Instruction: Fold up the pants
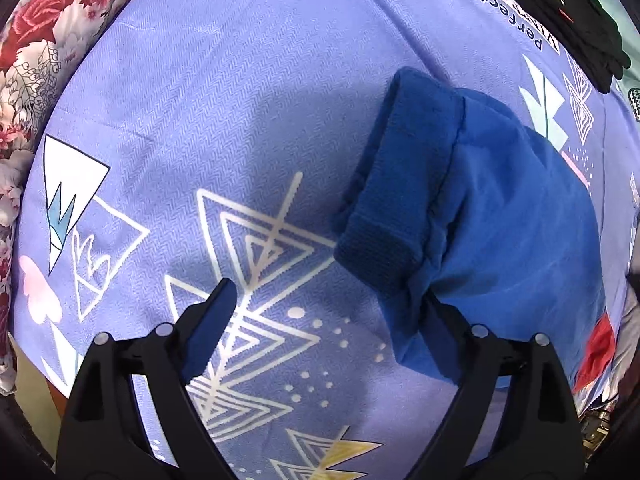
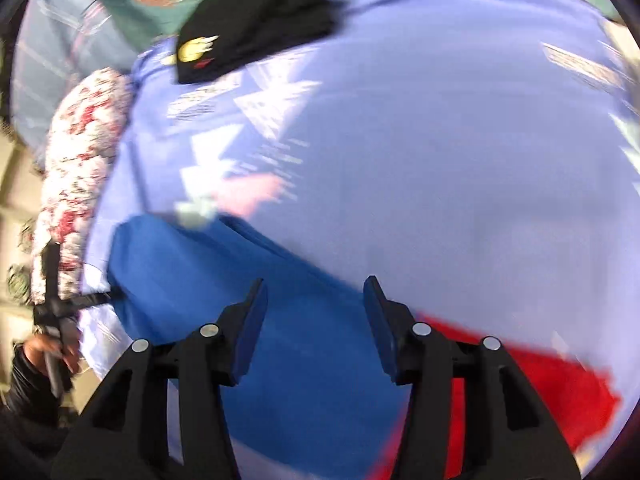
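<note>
The blue pants (image 1: 500,216) lie folded on the lilac patterned bedsheet (image 1: 240,100), their ribbed cuff (image 1: 396,184) pointing to the sheet's middle. My left gripper (image 1: 328,300) is open, its right finger touching the pants' near edge, its left finger over bare sheet. In the blurred right wrist view the pants (image 2: 224,280) lie below and left of my right gripper (image 2: 316,292), which is open and empty above them. The left gripper (image 2: 56,304) and the hand holding it show at that view's left edge.
A black garment with a yellow smiley badge (image 1: 560,12) lies at the far corner, also in the right wrist view (image 2: 256,20). A red cloth (image 2: 552,400) lies beside the pants. A floral blanket (image 1: 36,52) borders the sheet.
</note>
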`<control>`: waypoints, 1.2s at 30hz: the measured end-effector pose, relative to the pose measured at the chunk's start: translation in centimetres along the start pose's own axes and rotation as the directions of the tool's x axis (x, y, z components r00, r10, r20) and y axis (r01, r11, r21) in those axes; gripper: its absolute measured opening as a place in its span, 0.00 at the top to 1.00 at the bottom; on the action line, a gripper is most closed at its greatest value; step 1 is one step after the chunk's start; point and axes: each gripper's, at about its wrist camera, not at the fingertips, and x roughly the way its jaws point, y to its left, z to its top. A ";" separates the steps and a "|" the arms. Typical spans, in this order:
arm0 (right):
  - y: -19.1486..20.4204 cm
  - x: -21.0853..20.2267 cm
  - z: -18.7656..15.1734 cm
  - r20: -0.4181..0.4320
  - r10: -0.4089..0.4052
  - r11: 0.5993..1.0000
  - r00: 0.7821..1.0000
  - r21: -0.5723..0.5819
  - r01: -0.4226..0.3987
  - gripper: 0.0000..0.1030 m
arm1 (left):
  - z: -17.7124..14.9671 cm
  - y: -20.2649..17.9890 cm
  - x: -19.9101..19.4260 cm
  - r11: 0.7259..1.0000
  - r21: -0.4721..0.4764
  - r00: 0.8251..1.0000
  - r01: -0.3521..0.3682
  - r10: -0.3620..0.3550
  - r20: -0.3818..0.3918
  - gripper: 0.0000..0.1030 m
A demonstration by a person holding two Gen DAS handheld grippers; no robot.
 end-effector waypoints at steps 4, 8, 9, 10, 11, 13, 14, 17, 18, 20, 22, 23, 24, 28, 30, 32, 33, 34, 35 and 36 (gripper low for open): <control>6.4 5.9 3.5 -0.078 0.062 0.991 0.995 -0.113 -0.070 0.56 | 0.0 1.1 -0.2 1.000 -0.027 1.000 0.014 -0.014 -0.008 0.13; 9.6 9.4 4.1 -0.172 0.008 0.970 0.985 -0.238 -0.049 0.57 | -0.2 1.0 0.1 0.999 -0.037 1.000 0.013 -0.014 -0.003 0.13; 9.9 10.0 3.8 -0.184 -0.026 0.963 0.983 -0.267 -0.024 0.59 | -0.1 0.2 0.4 0.999 -0.040 1.000 0.013 -0.014 -0.002 0.13; 10.3 10.8 3.6 -0.203 -0.044 0.958 0.978 -0.286 -0.017 0.61 | -0.2 0.4 0.4 0.999 -0.042 1.000 0.014 -0.014 -0.001 0.13; 10.6 11.2 3.5 -0.212 -0.046 0.955 0.976 -0.296 -0.019 0.65 | -0.7 0.2 0.5 0.999 -0.042 1.000 0.013 -0.013 0.000 0.12; 11.0 11.4 3.6 -0.213 -0.049 0.947 0.976 -0.320 -0.023 0.96 | -1.0 0.2 0.7 0.999 -0.045 1.000 0.009 -0.009 0.001 0.12; 11.1 11.5 3.7 -0.234 -0.040 0.947 0.971 -0.319 -0.038 0.95 | -1.0 0.0 0.9 0.999 -0.045 1.000 0.006 -0.006 0.000 0.12; 11.2 9.8 4.7 -0.131 -0.064 0.939 0.989 -0.344 0.015 0.96 | -1.2 -0.8 1.4 0.999 -0.032 1.000 -0.016 0.016 0.003 0.12; 10.6 9.4 5.3 -0.108 -0.044 0.955 0.993 -0.296 0.010 0.96 | -1.3 -1.0 1.4 0.999 -0.024 1.000 -0.021 0.021 0.006 0.11; 9.9 10.1 5.6 -0.108 -0.051 0.961 0.993 -0.275 0.019 0.96 | -1.3 -1.6 1.6 0.999 -0.011 0.999 -0.033 0.033 0.008 0.11; 10.8 11.6 4.5 -0.067 -0.138 0.917 0.988 -0.387 0.102 0.96 | -1.3 -2.1 1.5 0.999 -0.005 0.999 -0.045 0.045 0.005 0.11; 11.0 11.7 4.3 -0.046 -0.146 0.913 0.988 -0.391 0.116 0.96 | -1.3 -2.3 1.4 0.999 -0.002 0.999 -0.045 0.045 0.005 0.11; 10.9 11.6 4.3 -0.034 -0.140 0.919 0.989 -0.377 0.117 0.96 | -1.3 -2.4 1.1 0.999 -0.001 0.999 -0.039 0.039 0.005 0.11; 8.7 8.6 4.7 0.002 -0.115 0.963 0.993 -0.243 0.112 0.58 | -1.5 -2.9 -0.7 1.000 0.015 1.000 -0.011 0.011 0.009 0.12; 6.9 5.8 4.1 0.055 -0.090 0.980 0.994 -0.174 0.099 0.56 | -1.8 -3.3 -2.4 0.999 0.048 0.999 0.017 -0.019 0.042 0.12; 5.5 4.3 2.9 0.028 -0.047 0.991 0.999 -0.121 0.050 0.56 | -1.9 -4.1 -4.1 0.995 0.089 0.996 0.037 -0.044 0.081 0.12; 5.1 3.9 2.4 0.018 -0.025 0.994 1.000 -0.107 0.027 0.56 | -1.8 -4.7 -4.9 0.994 0.103 0.993 0.042 -0.053 0.103 0.12; 4.9 3.7 1.5 -0.005 0.011 0.996 1.000 -0.085 -0.011 0.56 | -1.8 -5.1 -5.5 0.992 0.112 0.990 0.053 -0.067 0.124 0.12; 4.9 3.8 1.0 -0.022 0.044 0.997 0.999 -0.070 -0.045 0.56 | -1.5 -5.9 -6.1 0.989 0.125 0.985 0.073 -0.092 0.148 0.12; 5.4 4.2 0.4 -0.038 0.075 0.996 0.996 -0.054 -0.077 0.56 | -1.1 -6.7 -6.5 0.987 0.135 0.981 0.086 -0.107 0.161 0.12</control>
